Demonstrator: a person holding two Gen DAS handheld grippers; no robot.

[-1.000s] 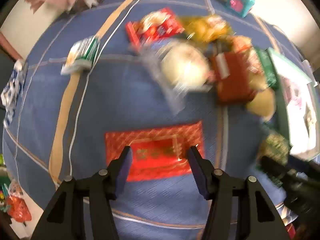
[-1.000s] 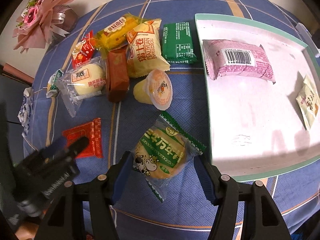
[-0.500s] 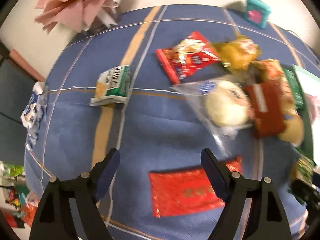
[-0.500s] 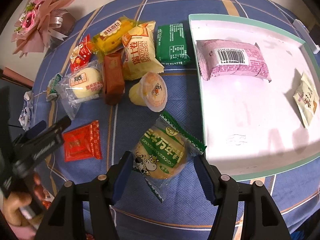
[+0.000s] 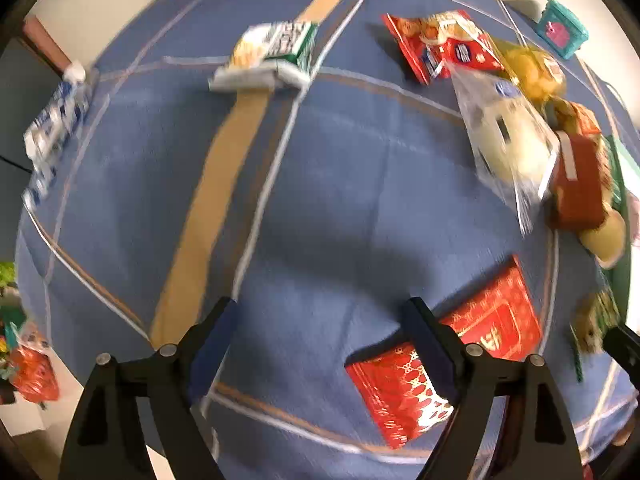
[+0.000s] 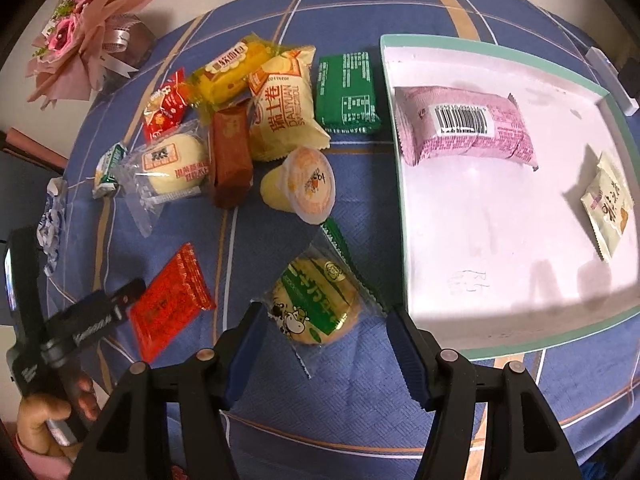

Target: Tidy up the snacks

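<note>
Glossy round green-wrapped cake (image 6: pixel 316 300) between hand-held gripper (image 6: pixel 324 340) fingers.

Counting it up: two snack packs in the white tray (image 6: pixel 504 216), a pink one (image 6: pixel 464 130) at 12 o'clock and a beige one (image 6: pixel 608 208) at 3. Ten more snacks sit on the blue tablecloth (image 6: pixel 360 412). One jelly cup (image 6: pixel 302 184) among them, one flat red packet (image 6: pixel 168 302).
</note>
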